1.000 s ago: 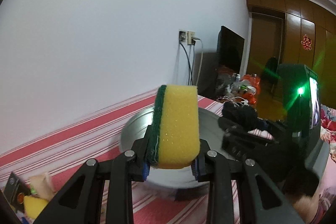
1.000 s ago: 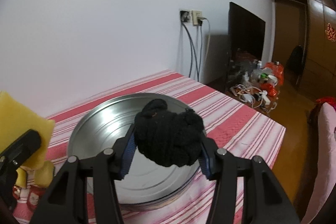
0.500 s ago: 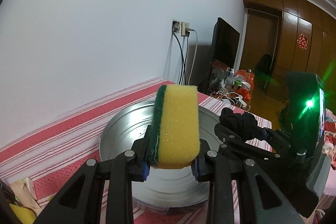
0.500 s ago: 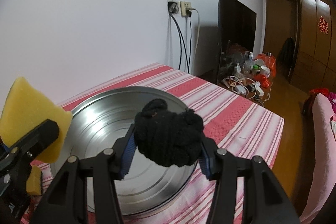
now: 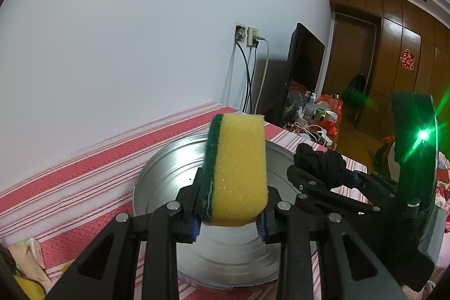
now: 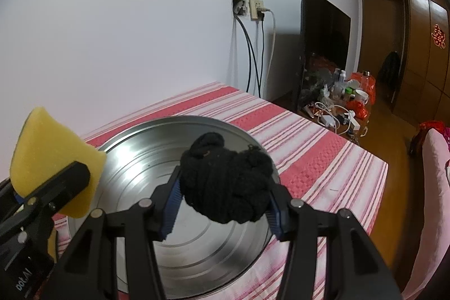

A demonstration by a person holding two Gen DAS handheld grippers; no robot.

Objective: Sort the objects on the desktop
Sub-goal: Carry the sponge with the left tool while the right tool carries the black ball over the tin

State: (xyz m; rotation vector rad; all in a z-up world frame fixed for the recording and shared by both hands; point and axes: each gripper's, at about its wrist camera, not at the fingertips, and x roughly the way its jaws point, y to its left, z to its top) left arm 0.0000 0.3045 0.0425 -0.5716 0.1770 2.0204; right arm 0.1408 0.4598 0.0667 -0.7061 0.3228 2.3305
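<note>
My left gripper [image 5: 229,226] is shut on a yellow sponge with a green scouring side [image 5: 239,170], held upright above the near rim of a round metal basin [image 5: 168,176]. In the right wrist view the same sponge [image 6: 50,156] shows at the left edge, over the basin's left rim. My right gripper [image 6: 222,212] is shut on a balled black sock [image 6: 227,181], held above the basin [image 6: 140,159] near its middle. The sock [image 5: 323,165] and right gripper also appear at the right of the left wrist view.
The basin sits on a red and white striped tablecloth [image 6: 309,153]. Small packets and a yellow object [image 5: 25,271] lie at the table's lower left. Behind are a white wall with sockets and cables [image 6: 250,10], a dark screen [image 6: 323,41] and a cluttered floor.
The left gripper with the sponge has moved in toward the basin, which now sits larger and more centred in its view. The right gripper has stayed nearly still with the sock.
</note>
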